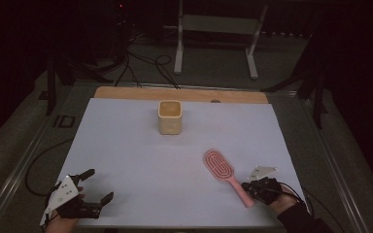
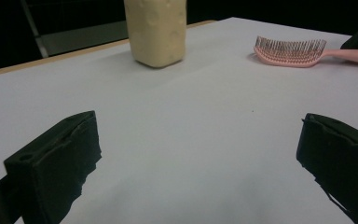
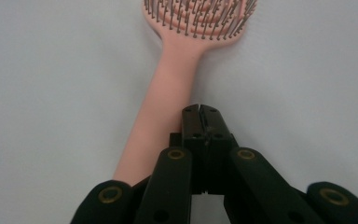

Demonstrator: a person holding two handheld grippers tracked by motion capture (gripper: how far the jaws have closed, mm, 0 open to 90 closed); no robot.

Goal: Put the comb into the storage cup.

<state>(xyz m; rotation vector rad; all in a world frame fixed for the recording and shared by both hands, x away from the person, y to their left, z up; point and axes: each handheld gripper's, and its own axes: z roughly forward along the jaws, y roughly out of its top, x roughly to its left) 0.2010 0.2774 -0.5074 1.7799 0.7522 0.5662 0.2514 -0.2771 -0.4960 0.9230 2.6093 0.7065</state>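
Note:
A pink hairbrush [image 1: 218,166] lies bristles up on the white sheet at the front right, its handle pointing toward the near edge. My right gripper [image 1: 245,185] is shut with nothing between its jaws, and its tips rest just beside the handle. In the right gripper view, the closed jaws [image 3: 200,112] lie along the right side of the hairbrush handle [image 3: 168,102]. A cream cup [image 1: 170,117] stands upright at the far middle. At the front left, my left gripper [image 1: 98,185] is open and holds nothing. It faces the cup [image 2: 156,30] and the hairbrush [image 2: 291,51].
The white sheet [image 1: 141,150] covers most of a wooden tabletop whose far edge [image 1: 184,94] shows bare. Beyond the table, a white metal stand [image 1: 213,43] and dark cables [image 1: 145,68] sit on the floor. A cable [image 1: 39,160] trails off the left side.

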